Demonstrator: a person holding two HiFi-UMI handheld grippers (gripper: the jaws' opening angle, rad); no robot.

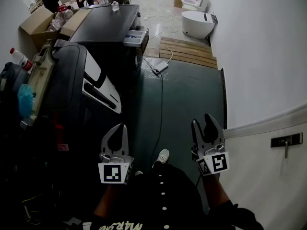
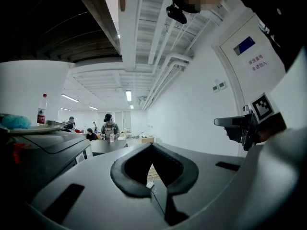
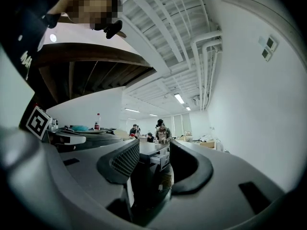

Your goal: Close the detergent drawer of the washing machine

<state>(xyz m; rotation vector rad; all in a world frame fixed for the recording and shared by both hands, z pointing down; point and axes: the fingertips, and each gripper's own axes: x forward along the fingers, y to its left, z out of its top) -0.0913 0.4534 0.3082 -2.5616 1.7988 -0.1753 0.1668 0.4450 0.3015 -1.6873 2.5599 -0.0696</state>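
Far across the room on the left, the dark-topped washing machine (image 1: 105,23) stands with its detergent drawer (image 1: 135,36) pulled out of the front's upper right corner, pale compartments showing. Both grippers are held low and near, close to the person's body and well apart from the machine, with a long stretch of dark green floor (image 1: 187,95) between. The left gripper (image 1: 122,127) has its jaws pressed together at the tips with nothing caught in them; in the left gripper view (image 2: 152,146) only the loop behind the tips is hollow. The right gripper (image 1: 201,121) has its jaws spread and holds nothing. In the right gripper view (image 3: 155,143) the drawer (image 3: 160,158) shows through the gap, far off and still out. A black cable (image 1: 161,109) runs along the floor from a white power strip (image 1: 159,66) near the machine's foot, and a wooden pallet (image 1: 188,51) lies farther right.
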